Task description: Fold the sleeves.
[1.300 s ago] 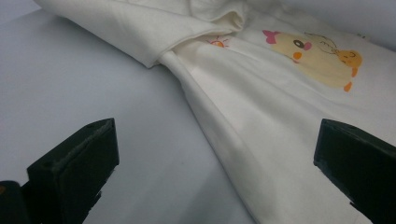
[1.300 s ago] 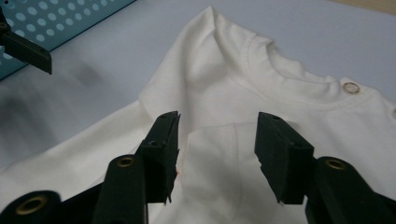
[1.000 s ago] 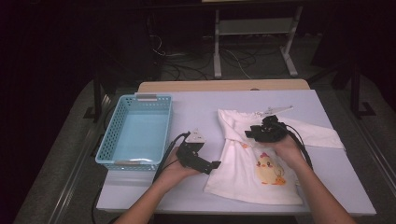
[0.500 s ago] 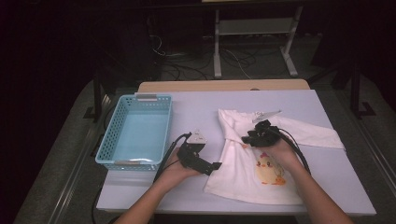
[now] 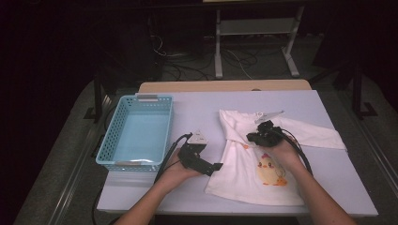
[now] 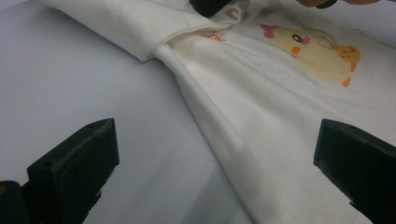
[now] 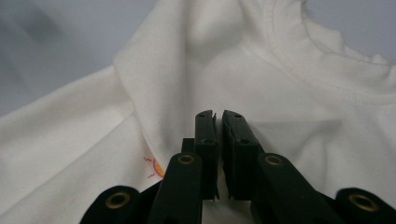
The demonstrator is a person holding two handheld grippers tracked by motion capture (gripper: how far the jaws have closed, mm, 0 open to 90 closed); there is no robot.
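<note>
A small white cotton shirt with a yellow chick picture point(image 5: 263, 161) is spread flat on the pale table point(image 5: 197, 112), to the right of the middle. One sleeve is folded in over the chest. The shirt is judged to be soft, light and floppy, so it would bend and slide easily. It is best pinched at a fold or an edge.

The right gripper point(image 7: 218, 122) has just been closing, and its jaws are nearly together on the cloth near the collar. The left gripper point(image 5: 199, 157) is held wide open beside the shirt's edge, with nothing in it.

A light blue plastic basket point(image 5: 138, 133) is seen well apart on the left. Nothing is in the way.
</note>
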